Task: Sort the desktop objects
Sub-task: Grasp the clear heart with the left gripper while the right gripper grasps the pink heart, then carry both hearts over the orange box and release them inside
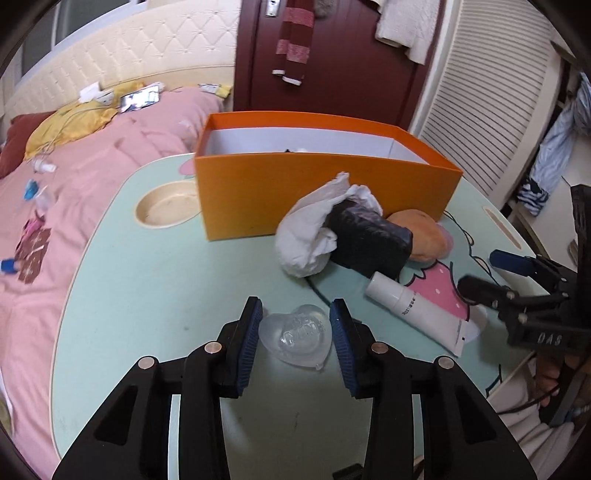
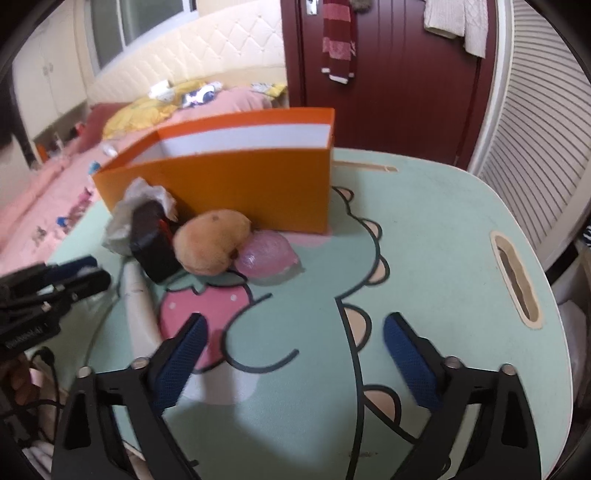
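The left hand-held gripper [image 1: 295, 325] has narrowed around the clear heart-shaped box [image 1: 295, 338] on the near surface [image 1: 147, 295], pads at its sides, probably to lift it into the far orange box [image 1: 325, 192]. The right hand-held gripper [image 2: 295, 339] stands wide and empty, away from the tube [image 1: 417, 310].

Ahead and left of the left tongs [image 1: 295, 306], a round cup recess [image 1: 166, 208] dips into the mint tabletop [image 1: 147, 295]. Right of the right tongs [image 2: 295, 321], there's a long slot [image 2: 515, 280] cut near the edge. Further left, a bed with a pink quilt [image 1: 92, 166], a phone [image 1: 139, 99] lying by a yellow pillow [image 1: 70, 125], a cream quilted headboard [image 1: 140, 55] behind. Straight ahead, well beyond the tongs, stands a dark red door [image 1: 343, 66]: a striped scarf [image 1: 295, 40] hangs on it, a white knit [image 1: 410, 26] beside that. Far right, a white louvred panel [image 1: 487, 122].
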The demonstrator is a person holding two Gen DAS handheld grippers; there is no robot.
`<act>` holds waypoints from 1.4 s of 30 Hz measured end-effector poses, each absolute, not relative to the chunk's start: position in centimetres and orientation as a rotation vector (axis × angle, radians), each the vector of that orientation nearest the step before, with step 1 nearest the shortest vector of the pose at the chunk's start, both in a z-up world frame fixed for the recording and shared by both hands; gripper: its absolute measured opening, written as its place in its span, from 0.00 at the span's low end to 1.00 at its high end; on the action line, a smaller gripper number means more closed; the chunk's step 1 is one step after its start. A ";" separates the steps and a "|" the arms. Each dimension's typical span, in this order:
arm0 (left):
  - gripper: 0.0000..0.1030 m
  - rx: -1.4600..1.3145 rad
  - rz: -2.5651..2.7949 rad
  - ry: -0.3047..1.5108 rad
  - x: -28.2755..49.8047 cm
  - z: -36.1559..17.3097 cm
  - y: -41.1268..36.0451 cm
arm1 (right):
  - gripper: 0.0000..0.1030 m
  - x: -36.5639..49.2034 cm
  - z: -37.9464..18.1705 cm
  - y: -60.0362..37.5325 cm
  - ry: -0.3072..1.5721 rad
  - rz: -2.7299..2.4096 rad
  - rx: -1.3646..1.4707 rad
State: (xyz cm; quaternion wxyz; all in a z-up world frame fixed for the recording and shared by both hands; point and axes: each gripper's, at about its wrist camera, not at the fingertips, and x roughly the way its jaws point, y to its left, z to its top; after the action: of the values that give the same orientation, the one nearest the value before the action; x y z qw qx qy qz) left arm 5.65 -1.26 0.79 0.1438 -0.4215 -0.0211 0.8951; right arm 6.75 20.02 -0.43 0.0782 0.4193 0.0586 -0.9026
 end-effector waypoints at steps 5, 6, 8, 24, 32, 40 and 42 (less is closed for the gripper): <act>0.39 -1.218 2.590 -0.047 5.6 0.6 -1.2 | 0.75 5.8 0.1 19.2 0.197 -2.698 1.238; 0.39 -1.219 2.590 -0.047 5.7 0.6 -1.2 | 0.74 5.5 0.0 19.0 0.213 -2.698 1.240; 0.39 -1.221 2.588 -0.052 5.8 0.5 -1.3 | 0.73 4.6 -0.1 18.4 0.260 -2.700 1.249; 0.39 -1.224 2.570 -0.139 5.9 0.5 -2.0 | 0.35 4.2 -0.2 18.1 0.234 -2.692 1.220; 0.39 -1.072 2.619 -0.144 6.2 4.0 -2.5 | 0.35 4.8 3.8 18.0 0.144 -2.716 1.073; 0.39 -0.938 2.654 -0.090 3.0 8.6 -2.4 | 0.35 3.2 6.3 17.1 0.133 -2.709 0.972; 0.39 -0.917 2.656 -0.074 1.8 9.2 -2.1 | 0.35 2.2 6.5 17.0 0.125 -2.709 0.962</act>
State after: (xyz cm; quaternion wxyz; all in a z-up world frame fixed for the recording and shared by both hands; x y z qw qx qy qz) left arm 1.81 -2.11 9.19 0.1647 -0.3218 -0.0259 0.9320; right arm 2.21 16.96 6.50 0.1317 0.3316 0.0431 -0.9332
